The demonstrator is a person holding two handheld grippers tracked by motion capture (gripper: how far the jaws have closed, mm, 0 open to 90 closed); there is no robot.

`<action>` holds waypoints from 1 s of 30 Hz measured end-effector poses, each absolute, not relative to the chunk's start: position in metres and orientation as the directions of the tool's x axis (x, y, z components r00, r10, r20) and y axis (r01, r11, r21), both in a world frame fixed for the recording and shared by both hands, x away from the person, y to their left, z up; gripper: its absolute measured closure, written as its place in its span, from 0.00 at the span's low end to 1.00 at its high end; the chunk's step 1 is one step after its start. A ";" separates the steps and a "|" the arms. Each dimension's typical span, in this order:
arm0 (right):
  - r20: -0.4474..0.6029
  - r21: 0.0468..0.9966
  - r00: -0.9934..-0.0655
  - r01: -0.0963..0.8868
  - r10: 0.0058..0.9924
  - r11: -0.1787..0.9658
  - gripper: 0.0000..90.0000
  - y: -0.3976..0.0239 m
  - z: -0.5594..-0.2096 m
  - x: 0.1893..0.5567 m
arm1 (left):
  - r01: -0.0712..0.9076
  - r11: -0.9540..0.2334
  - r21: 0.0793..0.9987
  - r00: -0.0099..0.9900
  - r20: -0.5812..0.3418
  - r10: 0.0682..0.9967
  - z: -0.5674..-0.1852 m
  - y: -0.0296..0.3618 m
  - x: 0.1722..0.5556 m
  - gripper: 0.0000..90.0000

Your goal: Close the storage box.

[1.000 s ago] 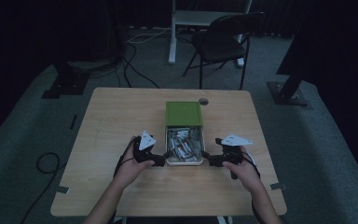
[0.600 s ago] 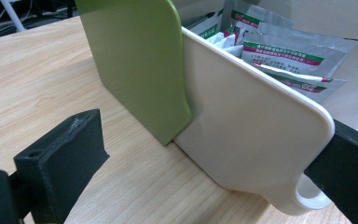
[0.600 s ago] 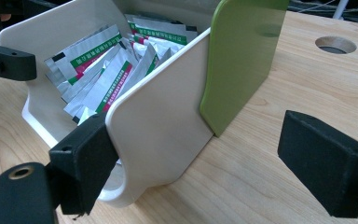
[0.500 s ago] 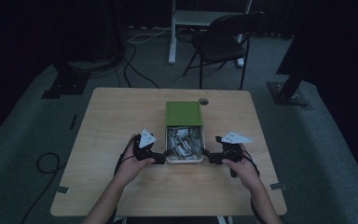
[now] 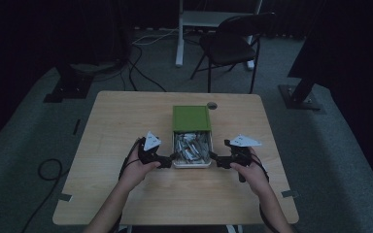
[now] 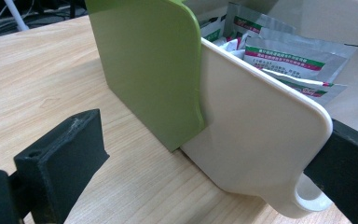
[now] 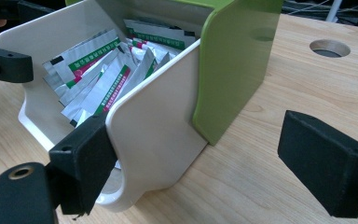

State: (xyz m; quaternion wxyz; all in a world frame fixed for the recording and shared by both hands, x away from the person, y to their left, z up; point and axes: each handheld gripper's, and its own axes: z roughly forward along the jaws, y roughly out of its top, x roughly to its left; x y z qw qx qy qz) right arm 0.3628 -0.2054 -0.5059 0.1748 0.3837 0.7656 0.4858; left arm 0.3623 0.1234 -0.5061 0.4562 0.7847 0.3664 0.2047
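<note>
The left gripper and the right gripper stand with jaws spread wide at the two near corners of the white drawer, one jaw of each beside its front, probably to move it evenly from both sides. The drawer sits pulled out of the green box at the middle of the table. It is full of foil sachets with green and red stripes.

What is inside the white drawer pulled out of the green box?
The white drawer holds a loose pile of silver sachets with green and red bands. Whatever lies beneath them, and the part under the green box, is covered.
</note>
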 end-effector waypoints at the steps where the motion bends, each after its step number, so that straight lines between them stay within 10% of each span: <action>1: 0.105 0.878 -0.644 0.418 0.757 0.234 0.14 -0.205 -0.506 0.363 | 0.388 -0.315 0.866 0.648 -0.013 0.762 -0.506 0.123 0.362 0.04; 30: 0.129 0.875 -0.593 0.445 0.795 0.190 0.14 -0.203 -0.506 0.377 | 0.392 -0.312 0.865 0.627 -0.003 0.779 -0.504 0.121 0.375 0.04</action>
